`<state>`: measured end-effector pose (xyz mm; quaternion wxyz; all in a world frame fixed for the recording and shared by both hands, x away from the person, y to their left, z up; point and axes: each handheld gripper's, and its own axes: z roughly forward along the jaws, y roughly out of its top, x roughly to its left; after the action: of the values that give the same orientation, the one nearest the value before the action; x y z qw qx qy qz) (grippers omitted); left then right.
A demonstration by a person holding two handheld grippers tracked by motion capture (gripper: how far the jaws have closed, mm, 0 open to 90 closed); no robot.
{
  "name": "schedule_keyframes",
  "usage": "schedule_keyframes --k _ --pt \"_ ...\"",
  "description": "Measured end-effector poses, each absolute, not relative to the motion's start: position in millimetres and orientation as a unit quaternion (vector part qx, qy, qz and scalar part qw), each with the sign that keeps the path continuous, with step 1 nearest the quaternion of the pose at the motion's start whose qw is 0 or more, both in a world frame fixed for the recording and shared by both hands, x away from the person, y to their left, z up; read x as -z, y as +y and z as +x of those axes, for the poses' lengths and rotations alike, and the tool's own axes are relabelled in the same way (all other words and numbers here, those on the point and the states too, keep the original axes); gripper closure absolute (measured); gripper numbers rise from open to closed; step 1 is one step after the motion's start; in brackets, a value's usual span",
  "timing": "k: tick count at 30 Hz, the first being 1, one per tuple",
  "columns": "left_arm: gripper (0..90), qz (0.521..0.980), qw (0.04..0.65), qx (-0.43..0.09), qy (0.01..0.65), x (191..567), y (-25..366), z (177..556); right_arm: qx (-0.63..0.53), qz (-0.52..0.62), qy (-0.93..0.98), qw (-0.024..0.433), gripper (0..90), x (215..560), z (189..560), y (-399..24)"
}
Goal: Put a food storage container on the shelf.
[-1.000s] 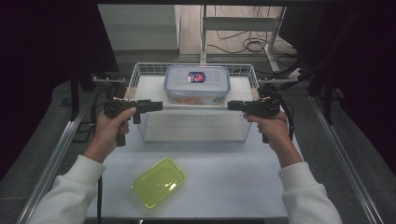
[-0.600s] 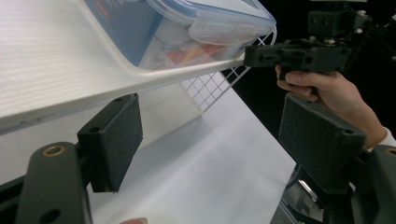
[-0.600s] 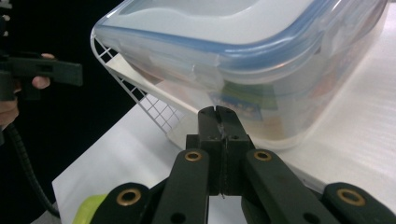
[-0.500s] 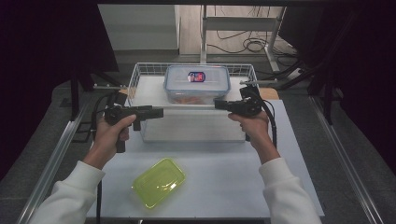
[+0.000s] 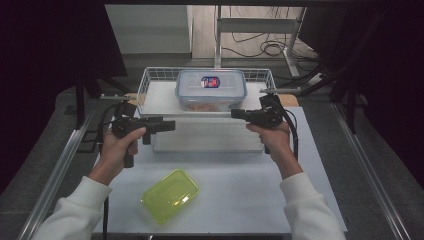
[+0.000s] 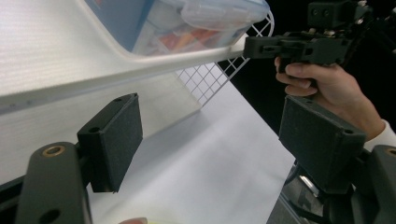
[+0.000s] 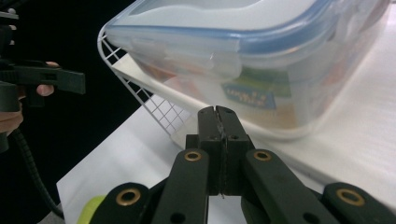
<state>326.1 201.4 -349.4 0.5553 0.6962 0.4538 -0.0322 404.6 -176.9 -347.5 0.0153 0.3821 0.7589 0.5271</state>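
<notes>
1. Two grippers face each other across the front of a white raised shelf (image 5: 207, 135), and I see a hand on each.
2. My left gripper (image 5: 167, 125) has its jaws wide apart with nothing between them; in the left gripper view its two black pads (image 6: 114, 135) frame bare table and the shelf's front edge.
3. My right gripper (image 5: 235, 114) has just been closing and now has its jaws pressed flat together, holding nothing; its tip (image 7: 218, 122) sits just in front of the container's near wall, and I cannot tell if it touches.
4. The clear lidded container (image 5: 210, 89), with a blue-rimmed lid and colourful contents, rests on the shelf inside a white wire basket (image 5: 145, 82), beyond and between both grippers.
5. The container lies above and to the side of my left pads, well clear of them.
6. A yellow-green lid (image 5: 170, 195) lies flat on the white table (image 5: 240, 195), nearer to me, apart from both grippers.
</notes>
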Motion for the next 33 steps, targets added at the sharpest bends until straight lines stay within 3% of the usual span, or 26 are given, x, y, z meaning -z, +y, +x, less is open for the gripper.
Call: schedule_keyframes --k 7,13,19,33 --pt "21.3 0.702 0.550 0.036 0.452 363 202 304 -0.527 0.379 0.760 0.015 84.7 351 380 -200" --pt "22.1 0.711 0.536 0.032 0.454 388 202 280 -0.510 0.385 0.769 0.020 64.2 367 353 -219" --pt "22.2 0.722 0.520 0.029 0.456 412 201 261 -0.494 0.389 0.777 0.020 53.4 388 334 -232" --pt "23.0 0.751 0.468 0.029 0.465 450 201 242 -0.439 0.387 0.811 -0.002 44.8 434 305 -245"
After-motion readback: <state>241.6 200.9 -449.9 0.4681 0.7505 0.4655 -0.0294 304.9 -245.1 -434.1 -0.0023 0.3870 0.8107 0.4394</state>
